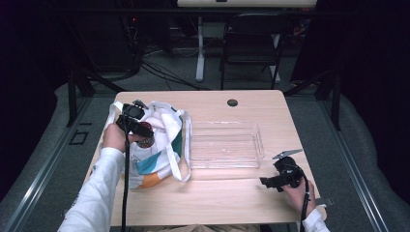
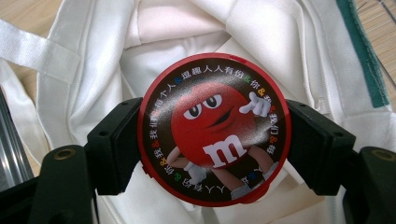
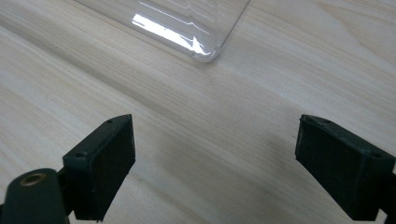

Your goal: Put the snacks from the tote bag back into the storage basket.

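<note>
A round candy tin [image 2: 214, 130] with a red rim and a red cartoon figure on its black lid sits between the jaws of my left gripper [image 2: 212, 140], which is shut on its sides. The tin hangs over the open mouth of a white tote bag [image 2: 173, 28]. In the high view the left gripper [image 1: 139, 129] holds the tin [image 1: 146, 140] above the bag [image 1: 162, 157] at the table's left. My right gripper [image 1: 267, 182] hovers low over the table's front right, jaws wide open and holding nothing [image 3: 215, 163]. A clear plastic tray [image 1: 225, 147] lies empty mid-table; its corner [image 3: 187, 23] shows ahead of the right jaws.
The light wooden table [image 1: 217, 198] has a round cable hole [image 1: 232, 102] near its far edge. The bag's teal and orange print faces the front. A black folding chair [image 1: 251, 46] and cables stand on the floor beyond the table.
</note>
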`<action>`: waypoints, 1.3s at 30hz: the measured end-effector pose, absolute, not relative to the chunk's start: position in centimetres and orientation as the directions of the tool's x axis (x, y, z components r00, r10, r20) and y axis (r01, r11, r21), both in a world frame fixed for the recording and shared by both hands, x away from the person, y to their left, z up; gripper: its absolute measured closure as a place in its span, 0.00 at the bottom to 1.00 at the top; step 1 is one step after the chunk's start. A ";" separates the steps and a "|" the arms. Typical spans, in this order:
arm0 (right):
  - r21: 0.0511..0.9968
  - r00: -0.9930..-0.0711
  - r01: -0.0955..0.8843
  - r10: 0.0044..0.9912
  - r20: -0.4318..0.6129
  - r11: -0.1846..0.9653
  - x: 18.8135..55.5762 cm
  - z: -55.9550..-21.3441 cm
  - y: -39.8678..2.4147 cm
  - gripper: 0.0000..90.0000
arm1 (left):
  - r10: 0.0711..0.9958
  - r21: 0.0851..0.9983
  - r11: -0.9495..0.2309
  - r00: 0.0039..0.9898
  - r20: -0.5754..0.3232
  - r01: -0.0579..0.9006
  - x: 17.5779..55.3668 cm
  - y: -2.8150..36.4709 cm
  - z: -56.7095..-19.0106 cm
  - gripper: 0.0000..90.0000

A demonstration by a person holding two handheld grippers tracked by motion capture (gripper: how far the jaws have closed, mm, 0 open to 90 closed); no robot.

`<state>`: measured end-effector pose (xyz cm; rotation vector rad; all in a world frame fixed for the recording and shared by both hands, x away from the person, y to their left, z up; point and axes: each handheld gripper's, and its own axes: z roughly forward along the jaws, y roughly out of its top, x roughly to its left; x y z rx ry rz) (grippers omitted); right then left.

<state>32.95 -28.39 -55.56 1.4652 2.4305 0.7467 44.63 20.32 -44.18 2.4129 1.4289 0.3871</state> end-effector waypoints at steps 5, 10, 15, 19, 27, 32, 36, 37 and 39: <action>0.520 -0.485 0.766 0.871 0.082 0.378 32.9 -55.6 -28.4 0.13 | 0.882 0.402 -0.453 0.465 0.073 0.796 44.5 20.2 -43.5 0.29; 0.521 -0.480 0.767 0.874 0.080 0.374 32.9 -55.5 -28.4 0.13 | 0.879 0.407 -0.459 0.471 0.076 0.790 44.5 20.0 -42.9 0.29; 0.521 -0.481 0.767 0.873 0.081 0.374 32.9 -55.5 -28.4 0.13 | 0.876 0.413 -0.462 0.476 0.076 0.785 44.5 19.7 -42.2 0.29; 0.518 -0.484 0.768 0.872 0.081 0.378 32.9 -55.5 -28.4 0.13 | 0.872 0.420 -0.469 0.483 0.080 0.777 44.4 19.4 -41.7 0.29; 0.518 -0.483 0.767 0.872 0.079 0.378 32.9 -55.5 -28.4 0.13 | 0.867 0.431 -0.475 0.491 0.084 0.767 44.3 18.9 -40.5 0.29; 0.521 -0.481 0.767 0.873 0.081 0.375 32.9 -55.5 -28.4 0.13 | 0.859 0.435 -0.487 0.505 0.084 0.757 44.3 18.4 -40.0 0.29; 0.520 -0.482 0.767 0.872 0.080 0.376 32.9 -55.5 -28.4 0.13 | 0.857 0.442 -0.488 0.509 0.080 0.753 44.4 17.8 -39.7 0.29; 0.520 -0.483 0.767 0.872 0.081 0.376 32.9 -55.5 -28.4 0.13 | 0.855 0.447 -0.491 0.513 0.082 0.748 44.4 17.8 -39.7 0.29; 0.518 -0.484 0.767 0.871 0.081 0.378 32.9 -55.5 -28.4 0.13 | 0.850 0.445 -0.499 0.519 0.086 0.744 44.4 17.6 -39.5 0.29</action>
